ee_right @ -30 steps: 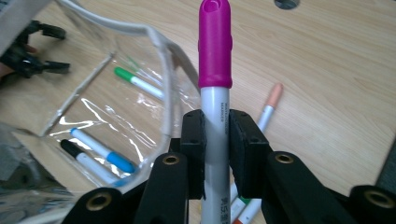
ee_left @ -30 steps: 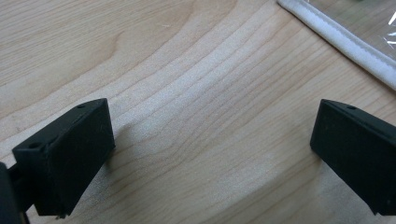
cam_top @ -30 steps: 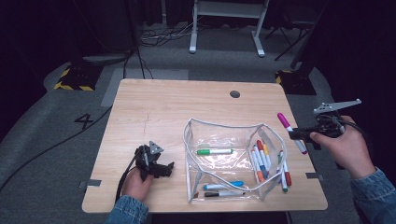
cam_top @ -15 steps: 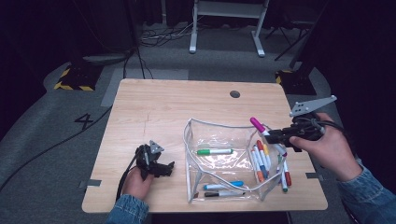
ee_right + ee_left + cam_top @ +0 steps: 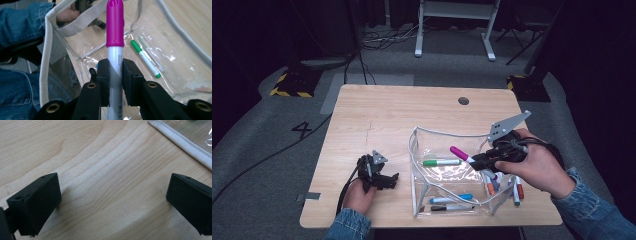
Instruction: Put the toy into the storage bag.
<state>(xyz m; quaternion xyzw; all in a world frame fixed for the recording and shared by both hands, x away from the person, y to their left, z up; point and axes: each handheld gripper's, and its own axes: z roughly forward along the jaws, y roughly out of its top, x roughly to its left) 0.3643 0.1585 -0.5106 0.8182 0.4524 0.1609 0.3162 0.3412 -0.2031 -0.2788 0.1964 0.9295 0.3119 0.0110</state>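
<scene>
While over clear pouch (image 5: 432, 137) | right gripper (image 5: 482, 161) clamps magenta marker (image 5: 460, 153) | left gripper (image 5: 384, 179) wide open, empty

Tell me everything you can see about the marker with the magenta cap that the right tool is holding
The magenta-capped marker has a white barrel with small dark print and a glossy, rounded magenta cap, which is on. The right tool clamps its barrel just below the cap, both black pads pressing its sides. In the high view the marker hangs nearly level over the open clear pouch, cap pointing toward the person's left, above a green-capped marker lying inside. Only the pads touch it.
</scene>
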